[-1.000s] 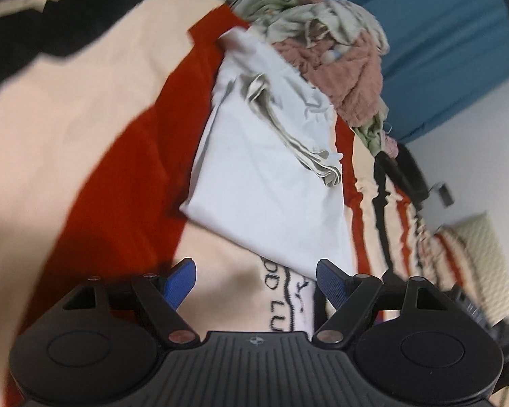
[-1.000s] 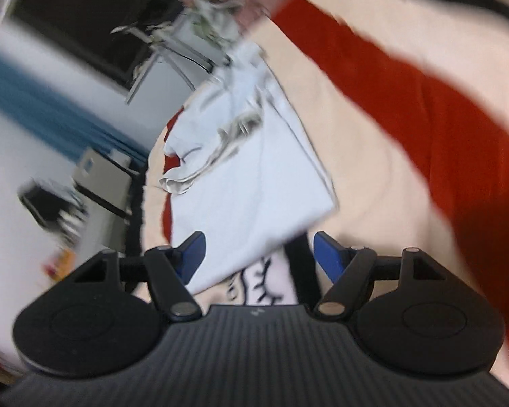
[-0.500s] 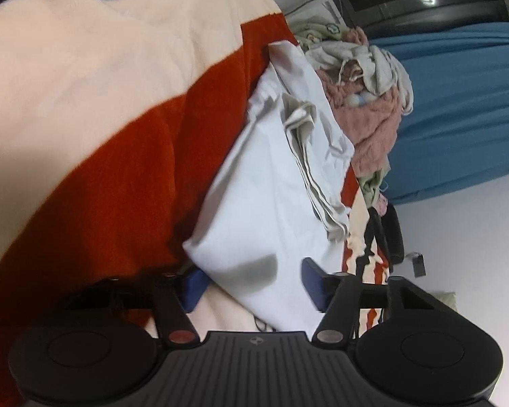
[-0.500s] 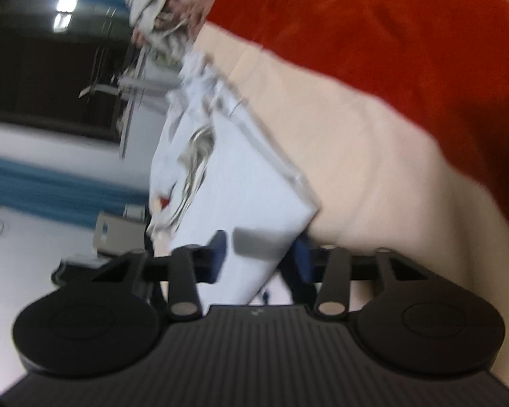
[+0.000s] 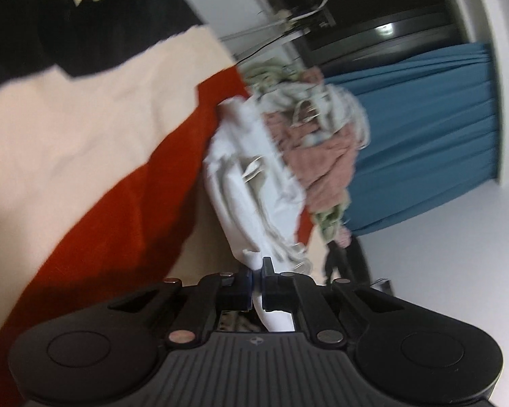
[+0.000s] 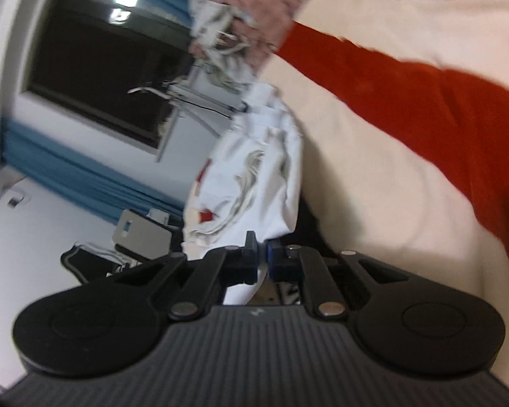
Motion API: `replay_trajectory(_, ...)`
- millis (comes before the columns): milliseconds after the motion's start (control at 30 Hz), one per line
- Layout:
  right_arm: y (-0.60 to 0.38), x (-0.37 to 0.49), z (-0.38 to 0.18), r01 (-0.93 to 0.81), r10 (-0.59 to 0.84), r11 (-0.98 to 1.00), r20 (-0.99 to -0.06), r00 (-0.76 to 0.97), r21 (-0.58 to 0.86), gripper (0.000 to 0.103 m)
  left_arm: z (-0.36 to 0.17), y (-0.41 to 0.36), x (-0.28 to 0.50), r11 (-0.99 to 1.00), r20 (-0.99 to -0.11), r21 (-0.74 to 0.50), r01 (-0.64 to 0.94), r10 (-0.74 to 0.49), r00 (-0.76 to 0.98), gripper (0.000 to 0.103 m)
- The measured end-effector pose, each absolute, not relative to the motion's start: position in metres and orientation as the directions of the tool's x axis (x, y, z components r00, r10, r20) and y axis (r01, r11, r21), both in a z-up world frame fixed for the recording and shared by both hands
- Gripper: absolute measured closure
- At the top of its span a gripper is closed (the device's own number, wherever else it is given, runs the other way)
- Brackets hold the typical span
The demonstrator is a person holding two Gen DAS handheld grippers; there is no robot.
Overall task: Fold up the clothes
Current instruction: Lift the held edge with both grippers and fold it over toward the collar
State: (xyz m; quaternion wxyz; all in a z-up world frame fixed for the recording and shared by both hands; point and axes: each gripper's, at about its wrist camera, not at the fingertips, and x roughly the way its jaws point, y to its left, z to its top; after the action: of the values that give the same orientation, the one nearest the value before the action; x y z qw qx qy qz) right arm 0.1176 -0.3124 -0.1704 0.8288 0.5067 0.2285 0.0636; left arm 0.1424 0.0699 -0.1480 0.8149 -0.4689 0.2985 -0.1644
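A white garment (image 5: 251, 190) lies bunched on a cream, red and black striped blanket (image 5: 85, 142). In the left wrist view my left gripper (image 5: 257, 273) is shut on the garment's near corner, and white cloth runs back between the blue pads. The right wrist view shows the same white garment (image 6: 258, 183) rising in folds from my right gripper (image 6: 262, 254), which is shut on its near edge. Both views are blurred.
A heap of pink and pale green clothes (image 5: 315, 135) sits just beyond the white garment on the blanket. Blue curtains (image 5: 424, 129) and a dark window (image 6: 95, 64) stand behind. A grey chair back (image 6: 142, 234) and a black object stand on the floor beside the bed.
Both grippers went from wide open to shut on the near corners of the white garment. The flat cloth is now gathered and drawn up into folds.
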Motion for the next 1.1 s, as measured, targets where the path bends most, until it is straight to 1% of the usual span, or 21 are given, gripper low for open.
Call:
replay_trajectory(100,-0.311,0.098,-0.149,0.07,0.339,0.5,-0.27,0.901,0.863,0.095,-0.128,0.075,0.123,0.494,-0.275,-0.868,0.052,-0.565,0.777,0.099)
replay_trajectory(200,-0.31,0.073,-0.132,0.013,0.335,0.518,-0.216,0.917,0.855,0.095,-0.11,0.08,0.097,0.509,-0.24,-0.853,0.116,-0.579,0.78,0.099)
replay_trajectory(333,-0.307,0.031,-0.123,-0.007,0.319,0.534,-0.193,0.928,0.846,0.095,-0.093,0.082,0.058,0.516,-0.212,-0.841,0.163,-0.592,0.778,0.099)
replay_trajectory(433,-0.303,-0.002,-0.123,-0.011,0.309,0.534,-0.183,0.933,0.846,0.095,-0.088,0.084,0.021,0.519,-0.202,-0.835,0.184,-0.6,0.774,0.099)
replay_trajectory(533,-0.297,-0.036,-0.121,0.001,0.304,0.583,-0.22,0.927,0.812,0.095,-0.088,0.091,-0.025,0.511,-0.207,-0.841,0.179,-0.609,0.765,0.099)
replay_trajectory(633,-0.291,-0.066,-0.117,-0.004,0.305,0.625,-0.24,0.921,0.781,0.095,-0.085,0.093,-0.063,0.544,-0.226,-0.817,0.189,-0.604,0.765,0.099)
replay_trajectory(767,-0.285,-0.088,-0.109,-0.014,0.283,0.66,-0.231,0.931,0.752,0.095,-0.077,0.093,-0.098,0.576,-0.237,-0.791,0.207,-0.599,0.765,0.099)
replay_trajectory(833,-0.284,-0.094,-0.105,-0.015,0.279,0.663,-0.229,0.933,0.748,0.095,-0.072,0.093,-0.102,0.581,-0.246,-0.79,0.197,-0.594,0.766,0.099)
replay_trajectory(900,-0.288,-0.082,-0.099,-0.004,0.29,0.639,-0.236,0.928,0.77,0.095,-0.064,0.091,-0.093,0.586,-0.265,-0.791,0.174,-0.585,0.767,0.099)
replay_trajectory(967,-0.29,-0.064,-0.086,0.001,0.279,0.655,-0.243,0.929,0.756,0.095,-0.054,0.085,-0.07,0.595,-0.273,-0.785,0.172,-0.581,0.767,0.099)
replay_trajectory(1100,-0.292,-0.006,-0.058,0.013,0.263,0.685,-0.263,0.928,0.729,0.095,-0.022,0.068,-0.006,0.676,-0.342,-0.718,0.167,-0.552,0.761,0.099)
